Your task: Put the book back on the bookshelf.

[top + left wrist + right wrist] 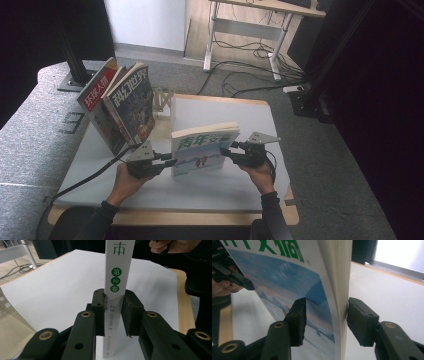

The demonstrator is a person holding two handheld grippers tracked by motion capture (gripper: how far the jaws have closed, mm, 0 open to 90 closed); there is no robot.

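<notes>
1. Our left gripper (169, 162) clamps the book (204, 148) by its spine, upright near the table's (150, 192) front edge.
2. Our right gripper (226, 150) straddles the page edge, jaws apart.
3. Bare surface lies behind.

I read green characters 青年文摘 across the top of the cover of the upright book (204, 148). On its white spine (117, 285), green circles read 第, 80, 卷. Left of that book, a leaning magazine (131, 100) reads 科幻世界; the red-banded magazine (98, 92) behind it reads 环球人物.
</notes>
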